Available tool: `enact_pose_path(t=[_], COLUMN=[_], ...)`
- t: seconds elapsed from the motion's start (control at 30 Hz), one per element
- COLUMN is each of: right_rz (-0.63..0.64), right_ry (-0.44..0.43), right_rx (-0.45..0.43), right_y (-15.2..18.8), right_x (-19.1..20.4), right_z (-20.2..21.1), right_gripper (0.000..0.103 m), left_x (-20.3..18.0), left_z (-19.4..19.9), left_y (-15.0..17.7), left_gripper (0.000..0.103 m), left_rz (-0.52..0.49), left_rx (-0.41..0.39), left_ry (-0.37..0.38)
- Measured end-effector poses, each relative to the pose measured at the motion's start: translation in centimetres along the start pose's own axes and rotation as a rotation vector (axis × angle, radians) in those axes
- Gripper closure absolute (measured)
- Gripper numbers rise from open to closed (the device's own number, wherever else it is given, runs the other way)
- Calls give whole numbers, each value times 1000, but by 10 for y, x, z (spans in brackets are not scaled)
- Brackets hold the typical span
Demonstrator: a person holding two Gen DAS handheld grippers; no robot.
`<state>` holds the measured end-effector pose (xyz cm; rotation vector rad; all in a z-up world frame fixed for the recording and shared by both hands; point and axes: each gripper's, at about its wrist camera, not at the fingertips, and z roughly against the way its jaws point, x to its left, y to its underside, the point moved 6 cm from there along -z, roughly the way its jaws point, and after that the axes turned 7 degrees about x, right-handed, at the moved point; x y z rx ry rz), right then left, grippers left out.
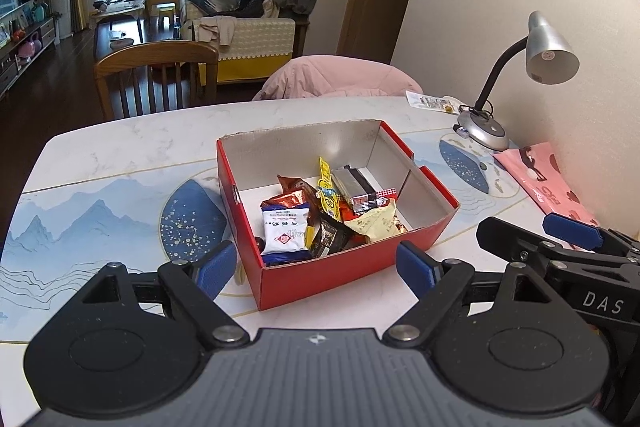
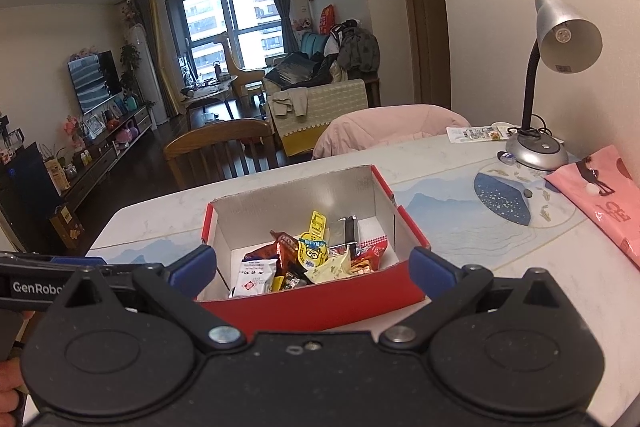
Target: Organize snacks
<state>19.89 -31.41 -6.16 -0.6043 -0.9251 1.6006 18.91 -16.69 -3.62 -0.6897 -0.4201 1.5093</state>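
While both grippers hover low over the near edge of the marble-patterned table [image 1: 120, 143], the red cardboard box [image 1: 336, 267] sits on the tabletop just beyond their tips, holding a loose heap of wrapped snacks [image 1: 328, 211]. Seen from the left wrist, the left gripper [image 1: 316, 263] has its jaws spread wide with nothing between the blue pads, and the near corner of the box lies in the gap between them, a little farther out than the pads and not touched. From the right wrist, the right gripper [image 2: 312, 267] is likewise wide apart and empty, its pads flanking the near red wall of the box without pressing it. Inside, a white packet [image 1: 286, 229] lies at the near left, a yellow sachet [image 1: 328, 187] stands near the middle, and a silver-and-black wrapper [image 1: 358, 189] rests toward the far right. To the right of the box, a grey desk lamp [image 1: 550, 49] stands at the wall, with a pink bag [image 1: 540, 179] lying nearer.
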Motion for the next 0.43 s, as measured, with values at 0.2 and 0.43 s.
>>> enact_pose_path(t=[0.2, 0.43], right_rz=[6, 12], right_ry=[1, -4], right_rx=[9, 26], right_y=[0, 2], right_x=[1, 5], right_z=[-2, -6], right_gripper=[0, 0], left_x=[2, 10], left_z=[-2, -3], left_y=[1, 3], left_gripper=[16, 16], left_rz=[8, 43], left_rx=[7, 15], left_ry=[-5, 1])
